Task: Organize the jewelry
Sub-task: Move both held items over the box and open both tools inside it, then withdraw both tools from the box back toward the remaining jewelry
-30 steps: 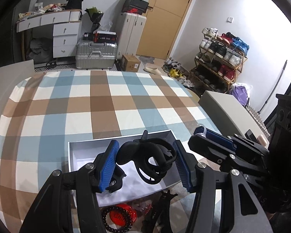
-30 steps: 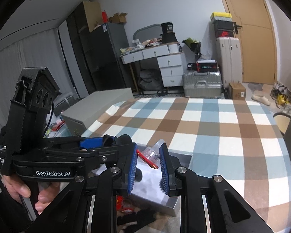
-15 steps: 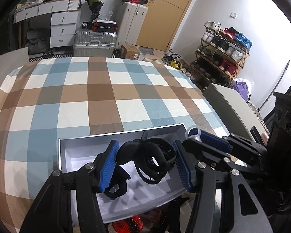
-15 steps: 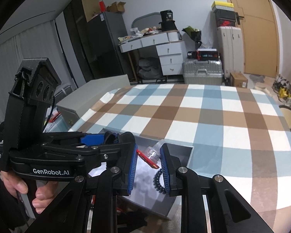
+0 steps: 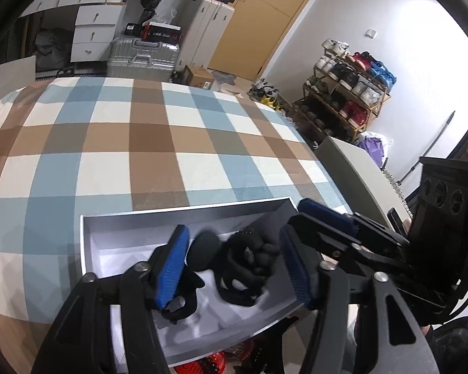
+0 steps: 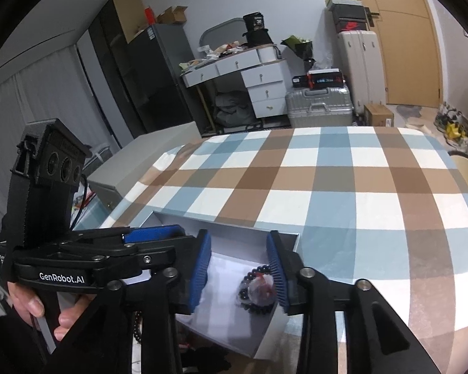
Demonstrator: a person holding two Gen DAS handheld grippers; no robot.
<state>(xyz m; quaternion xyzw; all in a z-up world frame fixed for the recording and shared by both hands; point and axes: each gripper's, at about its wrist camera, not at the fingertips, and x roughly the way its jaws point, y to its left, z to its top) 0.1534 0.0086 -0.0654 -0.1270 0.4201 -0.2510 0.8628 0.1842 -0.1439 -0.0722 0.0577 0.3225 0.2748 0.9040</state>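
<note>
Right tongs (image 6: 238, 275) opening above boxed bead bracelet (image 6: 252, 290).

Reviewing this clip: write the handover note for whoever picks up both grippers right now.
Left gripper: jaws opening, black jewelry tangle between them, over the grey box.
Right gripper: jaws opening, dark bead bracelet with a clear-wrapped piece lying in the box beneath them, free of the pads.
Done: those pieces are in the box.
Left: red and black items lie outside at the box's near edge.
</note>
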